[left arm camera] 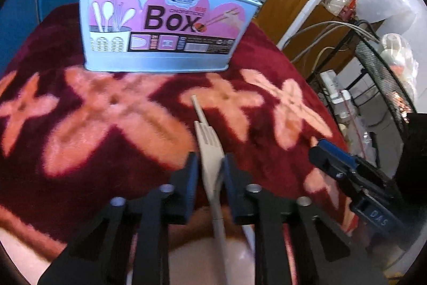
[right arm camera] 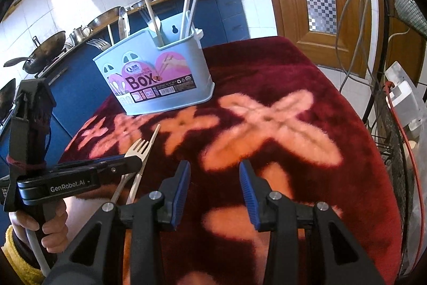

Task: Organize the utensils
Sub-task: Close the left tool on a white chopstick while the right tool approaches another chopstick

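Left wrist view: the left gripper (left arm camera: 209, 167) has its jaws narrowed on a fork (left arm camera: 210, 149) lying beside a chopstick (left arm camera: 198, 109) on the red blanket (left arm camera: 267, 58), near a blue box (left arm camera: 160, 12) of utensils. Right of it, the right gripper (right arm camera: 214, 178) hovers, jaws parted, holding nothing.

We see a pale fork (left arm camera: 209, 149) lying on the red flowered blanket beside a chopstick (left arm camera: 198, 109), tines toward the upright light-blue chopsticks box (left arm camera: 160, 55), which holds several utensils.
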Demonstrator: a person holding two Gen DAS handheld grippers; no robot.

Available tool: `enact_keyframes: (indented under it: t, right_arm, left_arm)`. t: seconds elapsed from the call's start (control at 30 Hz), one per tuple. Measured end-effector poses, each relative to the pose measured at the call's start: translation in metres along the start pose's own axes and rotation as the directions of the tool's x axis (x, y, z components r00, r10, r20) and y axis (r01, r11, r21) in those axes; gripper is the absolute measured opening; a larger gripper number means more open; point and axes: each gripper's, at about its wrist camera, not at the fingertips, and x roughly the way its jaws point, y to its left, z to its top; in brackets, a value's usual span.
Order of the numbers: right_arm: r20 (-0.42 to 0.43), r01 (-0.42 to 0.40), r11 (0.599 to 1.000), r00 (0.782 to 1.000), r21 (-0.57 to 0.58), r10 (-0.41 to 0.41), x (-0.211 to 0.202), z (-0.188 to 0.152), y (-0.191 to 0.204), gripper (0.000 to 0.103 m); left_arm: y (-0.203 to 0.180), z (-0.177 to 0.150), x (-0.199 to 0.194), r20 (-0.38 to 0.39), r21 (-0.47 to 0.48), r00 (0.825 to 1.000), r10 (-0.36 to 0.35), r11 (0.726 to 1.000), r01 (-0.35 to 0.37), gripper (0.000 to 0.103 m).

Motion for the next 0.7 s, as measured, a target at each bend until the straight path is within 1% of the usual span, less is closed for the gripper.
enact_keyframes:
  t: [0.03,0.17,0.27,0.47,0.7]
  right_arm:
    - [-0.001,0.0,1.0,1.0,0.002,0.0,0.0,0.0,0.0,0.041]
    - [0.0,-0.001,1.0,1.0,0.003,0.001,0.0,-0.001,-0.001,0.041]
    - [-0.001,-0.003,1.0,1.0,-0.002,0.003,0.0,0.0,0.002,0.041]
    - [-0.016,-0.025,0.999,1.0,-0.025,0.025,0.003,0.002,0.016,0.041]
    - [-0.06,-0.05,0.997,0.997,-0.065,0.046,0.013,0.005,0.042,0.041]
  left_arm:
    - [-0.001,0.0,0.0,-0.002,-0.001,1.0,-0.011,1.0,0.011,0.003]
    - [-0.002,-0.002,-0.003,0.017,0.015,1.0,-0.005,1.0,0.004,0.002]
    - [-0.002,-0.003,-0.012,0.046,0.022,0.999,0.007,1.0,-0.008,0.002]
    - [0.012,-0.001,-0.033,0.111,0.002,0.992,0.066,0.998,-0.067,0.002]
    - [0.033,0.001,-0.056,0.176,-0.043,0.972,0.158,0.987,-0.153,0.002]
